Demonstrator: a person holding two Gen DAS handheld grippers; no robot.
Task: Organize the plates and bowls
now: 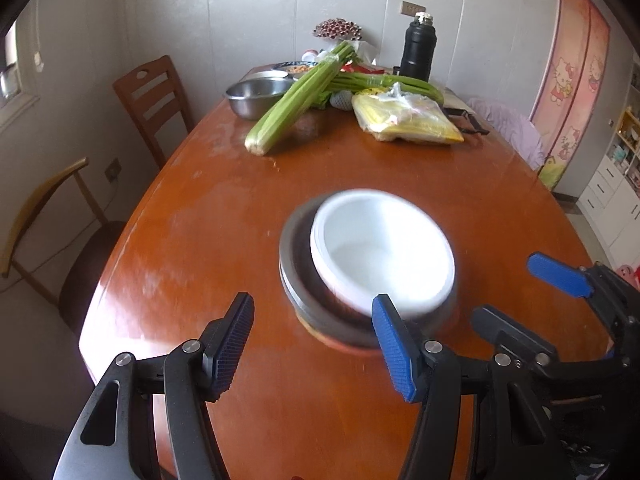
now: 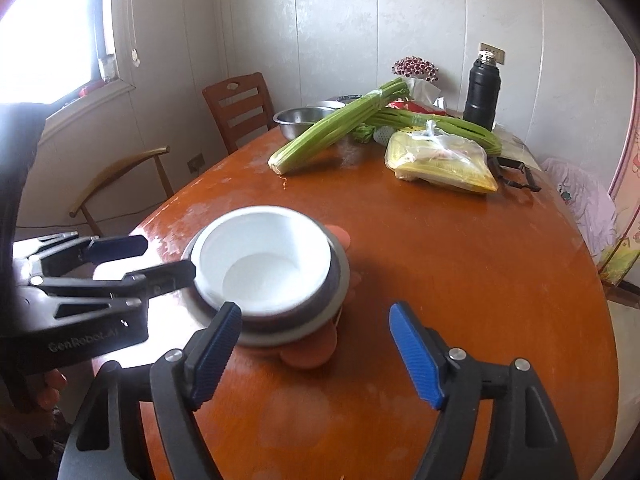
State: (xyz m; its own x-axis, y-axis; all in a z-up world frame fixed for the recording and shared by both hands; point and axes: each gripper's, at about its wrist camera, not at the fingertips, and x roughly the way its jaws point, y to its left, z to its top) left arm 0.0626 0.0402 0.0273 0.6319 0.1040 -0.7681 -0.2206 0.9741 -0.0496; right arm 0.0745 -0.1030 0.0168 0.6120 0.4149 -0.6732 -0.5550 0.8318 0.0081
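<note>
A white bowl sits nested in a grey bowl or plate on a salmon-coloured mat, on the near part of the brown table. The stack also shows in the right wrist view: white bowl, grey dish, mat. My left gripper is open and empty, just short of the stack's near rim; it shows from the side in the right wrist view. My right gripper is open and empty, near the stack's right side; it shows in the left wrist view.
At the far end lie celery bunches, a steel bowl, a bag of yellow packets, a black flask and other dishes. Two chairs stand at the left. A lilac cloth lies at the right edge.
</note>
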